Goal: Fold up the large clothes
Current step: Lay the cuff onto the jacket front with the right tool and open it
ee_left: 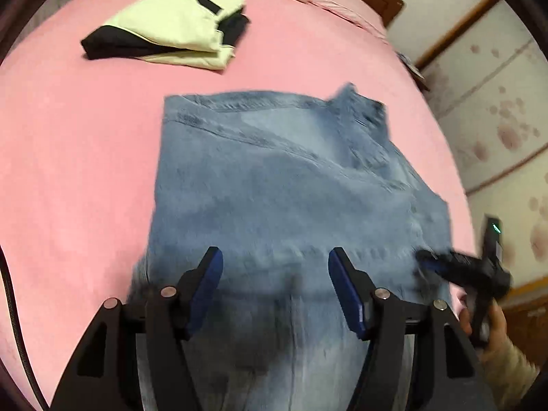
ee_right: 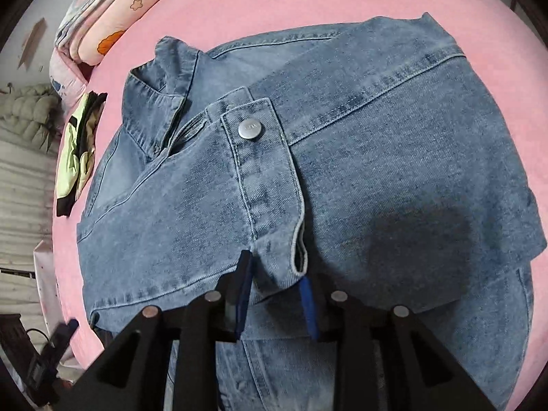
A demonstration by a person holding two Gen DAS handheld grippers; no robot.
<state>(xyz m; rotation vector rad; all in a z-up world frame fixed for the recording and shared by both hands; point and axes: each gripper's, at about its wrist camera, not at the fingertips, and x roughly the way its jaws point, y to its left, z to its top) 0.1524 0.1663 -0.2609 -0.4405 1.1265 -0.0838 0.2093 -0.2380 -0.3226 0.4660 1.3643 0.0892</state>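
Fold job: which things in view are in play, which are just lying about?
In play:
- denim jacket
- its cuff, between the right gripper fingers
- left gripper, open above the jacket

Lying about:
- folded green-and-black garment
- patterned bedding
- pink bed sheet underneath

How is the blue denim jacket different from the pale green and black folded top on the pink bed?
The blue denim jacket is one washed blue; the pale green and black folded top is two-coloured. The jacket lies close under both grippers, its cuff between the right gripper's fingers; the top lies farther off, untouched. The jacket's bundle looks larger and looser; the top is a compact stack. Both rest on the pink bed.
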